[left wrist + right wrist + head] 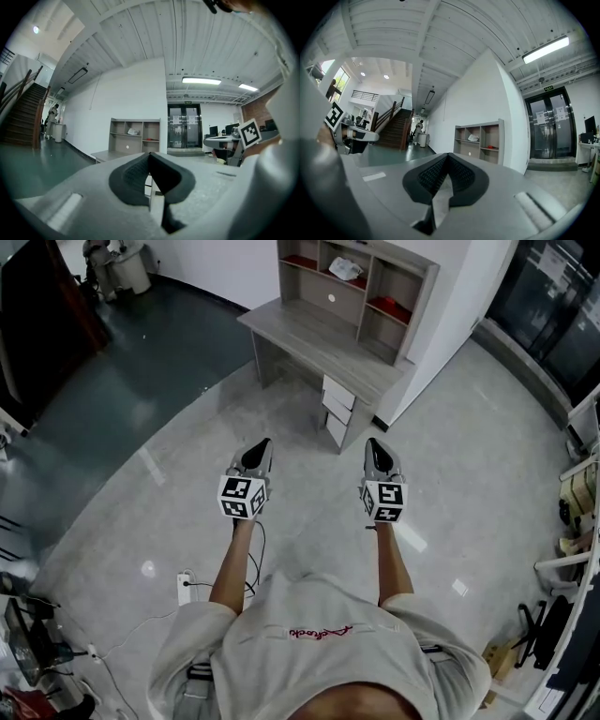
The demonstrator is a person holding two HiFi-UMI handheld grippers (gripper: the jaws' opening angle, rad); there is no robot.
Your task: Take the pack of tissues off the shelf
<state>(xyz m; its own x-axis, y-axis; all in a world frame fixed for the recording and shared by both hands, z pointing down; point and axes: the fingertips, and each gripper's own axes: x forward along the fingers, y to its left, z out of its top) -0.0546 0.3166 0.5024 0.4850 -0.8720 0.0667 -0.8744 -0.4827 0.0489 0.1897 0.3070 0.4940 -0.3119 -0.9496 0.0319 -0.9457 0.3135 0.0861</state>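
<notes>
**Hazards**

- Both tools are pressed together and empty. The left hand-held gripper (260, 454) has its jaws meeting at the tips with nothing between them, and so does the right hand-held gripper (377, 452). If the jaws are not spread before the shelf (405, 289) is reached, the pack is likely to be pushed deeper into its compartment instead of being gripped.
- The pack of tissues (345, 268) is well apart from both tools, at the far side of the floor. The compartment is narrow, so a wide or tilted approach may knock a jaw against the shelf walls.
- A soft pack is judged likely to deform or slip if it is pinched only at a corner.
- A power strip (185, 588) with its cable lies on the floor at the near left. A trip is possible if it is stepped on.

**Appearance of the pack**

The pack is seen as a small white, slightly crumpled bundle. It lies in the upper middle compartment of the shelf, which stands on the far part of the desk (309, 338). A red item (389, 307) lies in the compartment to its right. Print or finer detail cannot be made out at this range.
</notes>
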